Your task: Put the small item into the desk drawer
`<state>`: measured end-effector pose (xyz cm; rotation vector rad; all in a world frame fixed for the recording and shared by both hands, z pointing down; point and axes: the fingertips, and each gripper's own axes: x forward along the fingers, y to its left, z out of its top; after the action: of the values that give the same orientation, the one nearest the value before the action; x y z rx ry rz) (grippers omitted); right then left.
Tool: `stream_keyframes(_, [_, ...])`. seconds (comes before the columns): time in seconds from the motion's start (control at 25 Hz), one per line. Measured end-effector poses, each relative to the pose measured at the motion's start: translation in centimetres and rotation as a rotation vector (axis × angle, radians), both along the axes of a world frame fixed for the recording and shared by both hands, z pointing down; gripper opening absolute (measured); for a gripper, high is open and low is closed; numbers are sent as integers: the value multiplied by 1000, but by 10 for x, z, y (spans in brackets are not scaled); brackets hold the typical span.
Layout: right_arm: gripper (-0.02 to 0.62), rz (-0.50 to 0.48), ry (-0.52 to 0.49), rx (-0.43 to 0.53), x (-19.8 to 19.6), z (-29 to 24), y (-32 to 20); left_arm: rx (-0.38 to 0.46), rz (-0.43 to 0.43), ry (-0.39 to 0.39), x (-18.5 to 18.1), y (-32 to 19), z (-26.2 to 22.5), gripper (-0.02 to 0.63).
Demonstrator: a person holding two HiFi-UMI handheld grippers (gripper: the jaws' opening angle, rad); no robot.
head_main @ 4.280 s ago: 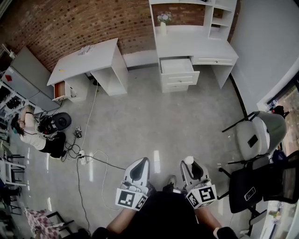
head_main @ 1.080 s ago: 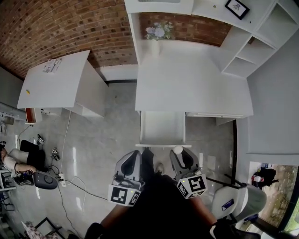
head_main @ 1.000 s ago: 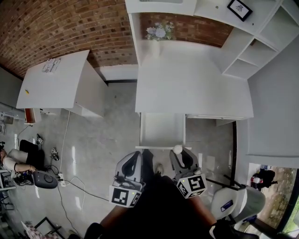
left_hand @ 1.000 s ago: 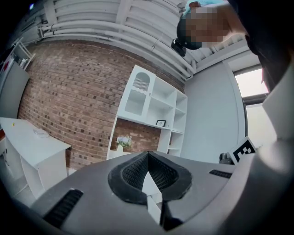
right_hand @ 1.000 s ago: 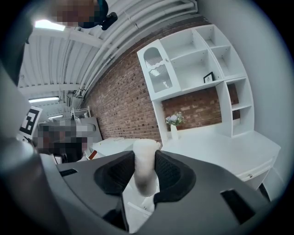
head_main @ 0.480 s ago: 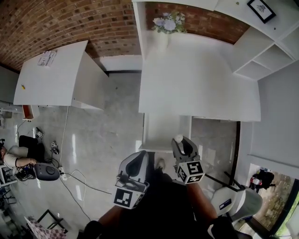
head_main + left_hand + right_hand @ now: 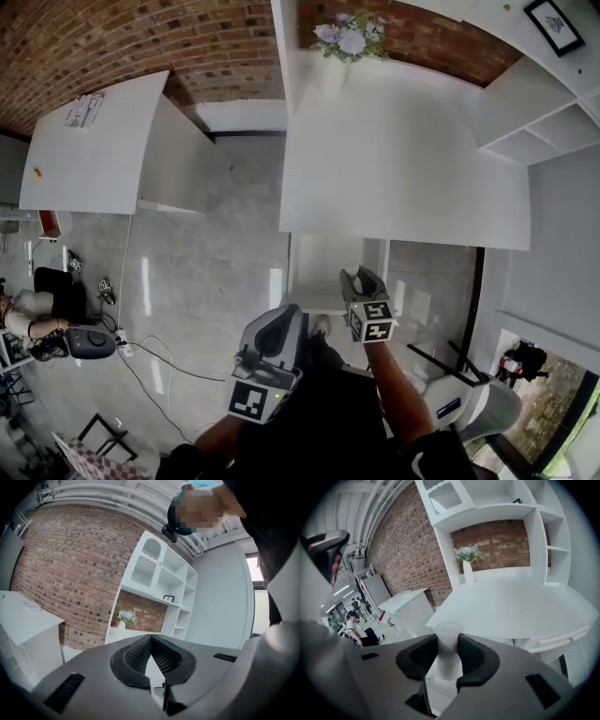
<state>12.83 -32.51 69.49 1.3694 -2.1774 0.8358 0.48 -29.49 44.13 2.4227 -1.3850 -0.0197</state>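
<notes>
Our right gripper [image 7: 360,281] clamps the small white item [image 7: 448,645] over the open desk drawer [image 7: 317,267], near its right corner. Our left gripper [image 7: 278,328], jaws together and empty, hangs nearer, to the left.

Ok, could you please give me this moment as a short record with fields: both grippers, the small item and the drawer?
left gripper: jaws together, nothing between them
right gripper: shut on the small white item
right gripper position: in the head view, over the front right part of the drawer
small white item: held, not yet in the drawer
drawer: pulled open under the white desk
vase of flowers: at the back of the desk top
</notes>
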Motion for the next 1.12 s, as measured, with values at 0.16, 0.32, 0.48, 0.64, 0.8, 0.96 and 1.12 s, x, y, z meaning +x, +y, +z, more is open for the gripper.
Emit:
stream_keyframes(0.16, [147, -17, 39, -61, 1, 50, -6, -12, 2, 8, 1, -14, 9, 23])
stream_keyframes(0.32, [147, -36, 76, -141, 1, 104, -3, -41, 8, 12, 1, -21, 17, 23])
stream_keyframes(0.48, [147, -20, 96, -211, 3, 154, -6, -62, 16, 5, 4, -31, 26, 23])
stream_keyframes(0.64, [147, 6, 89, -260, 6, 185, -10, -80, 14, 8, 6, -41, 35, 23])
stream_keyframes(0.8, [147, 20, 97, -295, 11, 209, -12, -100, 15, 6, 7, -47, 43, 23])
stream_keyframes(0.96, [147, 26, 105, -329, 15, 231, -17, -118, 5, 6, 6, -52, 53, 23])
stream_keyframes(1.12, [147, 48, 102, -372, 18, 252, -19, -131, 1, 7, 6, -57, 61, 23])
